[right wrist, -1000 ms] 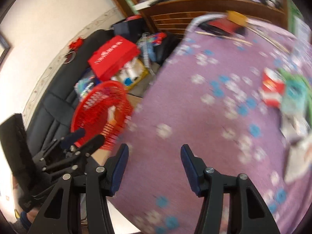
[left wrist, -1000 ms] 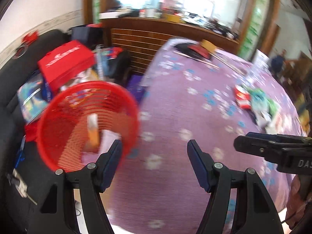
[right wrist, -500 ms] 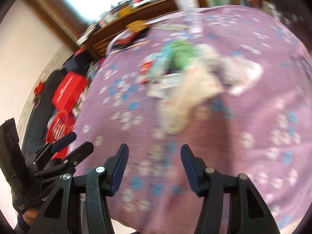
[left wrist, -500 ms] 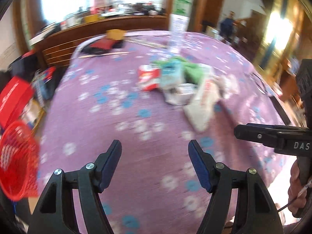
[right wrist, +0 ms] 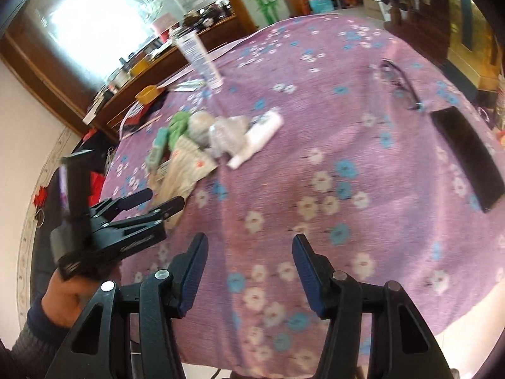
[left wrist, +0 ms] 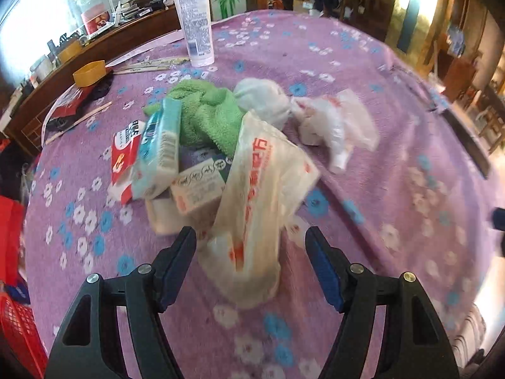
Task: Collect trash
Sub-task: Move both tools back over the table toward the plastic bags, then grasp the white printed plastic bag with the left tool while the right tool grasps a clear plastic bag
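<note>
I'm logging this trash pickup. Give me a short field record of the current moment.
surface: table with purple flowered cloth
trash pile: plastic bag, green towel, cardboard boxes
left gripper: open, fingers either side of the bag's near end
right gripper: open, holding nothing, over bare cloth
bin: red basket, left edge

The left gripper [left wrist: 251, 246] hangs with its blue-padded fingers [left wrist: 176, 262] spread, a crumpled cream plastic bag with red print [left wrist: 258, 202] lying between them on the purple flowered worktop [left wrist: 394, 164], beside a green towel [left wrist: 211, 117].
</note>
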